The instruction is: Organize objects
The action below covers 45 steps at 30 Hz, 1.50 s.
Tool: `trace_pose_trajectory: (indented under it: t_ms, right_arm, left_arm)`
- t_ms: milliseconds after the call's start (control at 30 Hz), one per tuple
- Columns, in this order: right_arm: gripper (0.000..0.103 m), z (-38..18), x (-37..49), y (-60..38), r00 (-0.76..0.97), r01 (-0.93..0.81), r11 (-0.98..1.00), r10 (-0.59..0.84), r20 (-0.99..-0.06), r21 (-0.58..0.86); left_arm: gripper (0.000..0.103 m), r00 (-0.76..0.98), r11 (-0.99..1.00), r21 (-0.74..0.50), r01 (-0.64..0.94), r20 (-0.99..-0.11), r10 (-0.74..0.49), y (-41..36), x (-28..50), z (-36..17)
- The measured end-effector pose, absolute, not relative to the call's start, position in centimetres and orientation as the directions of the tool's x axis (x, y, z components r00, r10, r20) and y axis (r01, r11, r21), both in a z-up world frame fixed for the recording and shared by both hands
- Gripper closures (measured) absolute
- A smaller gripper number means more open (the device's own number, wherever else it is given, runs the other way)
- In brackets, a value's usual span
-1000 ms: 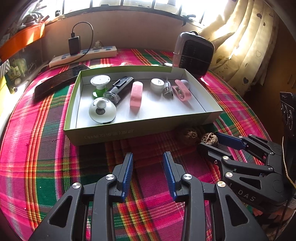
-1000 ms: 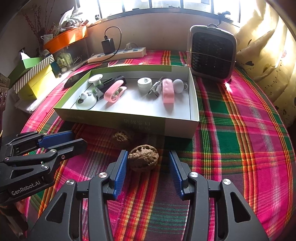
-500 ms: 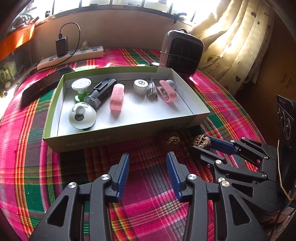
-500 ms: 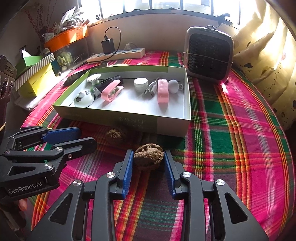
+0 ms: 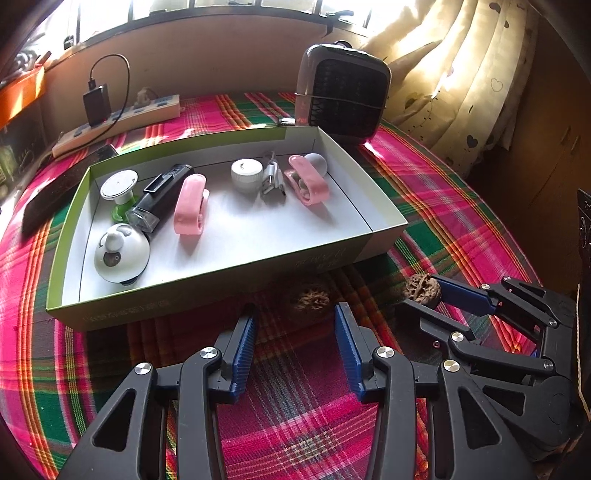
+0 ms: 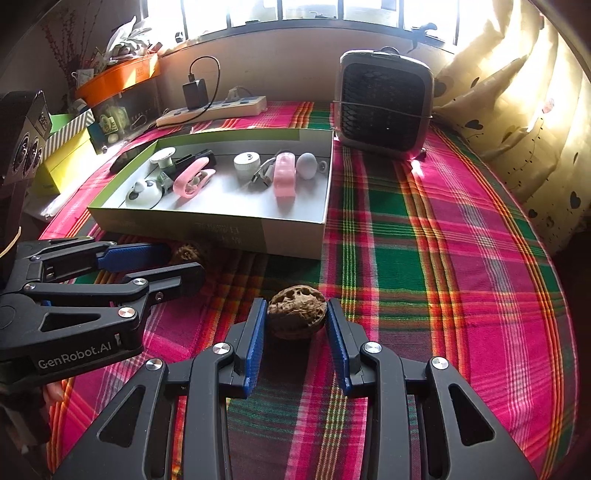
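Both my grippers angle down over the plaid cloth (image 6: pixel 461 258), side by side. My right gripper (image 6: pixel 295 328) pinches a walnut (image 6: pixel 296 315) between its blue pads, in front of the open cardboard box (image 5: pixel 207 291). My left gripper (image 5: pixel 295 343) stands spread and empty, aimed at a second walnut (image 5: pixel 310 301) lying against the box's near wall. The box holds pink clips (image 5: pixel 190 210) and small white gadgets; a grey fan (image 6: pixel 384 103) stands behind it

Sunlight pours through the window (image 6: pixel 332 14) onto cream heart-print curtains (image 6: pixel 517 122) and a table under a bright plaid cloth (image 6: pixel 461 258).
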State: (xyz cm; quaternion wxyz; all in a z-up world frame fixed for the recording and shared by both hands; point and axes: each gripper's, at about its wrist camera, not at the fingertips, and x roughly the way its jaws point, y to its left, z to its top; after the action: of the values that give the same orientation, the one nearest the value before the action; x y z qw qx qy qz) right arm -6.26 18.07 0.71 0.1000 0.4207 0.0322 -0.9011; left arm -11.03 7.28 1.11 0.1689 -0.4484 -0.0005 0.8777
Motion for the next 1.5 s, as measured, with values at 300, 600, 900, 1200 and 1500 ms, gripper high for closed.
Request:
trace_pose_trajectory:
  t_ms: [300, 600, 900, 1200, 1500]
  right_arm:
    - [0.069, 0.7, -6.2, 18.1, -0.623, 0.216, -0.976, -0.167, -0.764, 0.037]
    - [0.069, 0.7, -6.2, 18.2, -0.620, 0.216, -0.976, -0.170, -0.766, 0.042]
    - [0.069, 0.7, -6.2, 18.3, -0.621, 0.212, -0.976, -0.167, -0.766, 0.040]
    - [0.069, 0.6, -6.2, 18.2, -0.620, 0.211, -0.977, -0.163, -0.767, 0.037]
    - [0.069, 0.4, -6.4, 18.2, -0.614, 0.208, -0.977, -0.159, -0.773, 0.036]
  left_arm:
    - [0.062, -0.563, -0.955, -0.096, -0.280, -0.789, 0.245, 8.3, -11.5, 1.0]
    - [0.062, -0.579, -0.957, -0.067, -0.281, -0.784, 0.225, 8.7, -11.4, 0.9]
    - [0.070, -0.584, -0.959, -0.077, -0.274, -0.779, 0.229, 8.3, -11.4, 0.9]
    - [0.074, -0.589, -0.959, -0.081, -0.271, -0.774, 0.231, 8.1, -11.4, 0.8]
    - [0.074, -0.593, -0.959, -0.081, -0.271, -0.771, 0.233, 8.0, -11.3, 0.8]
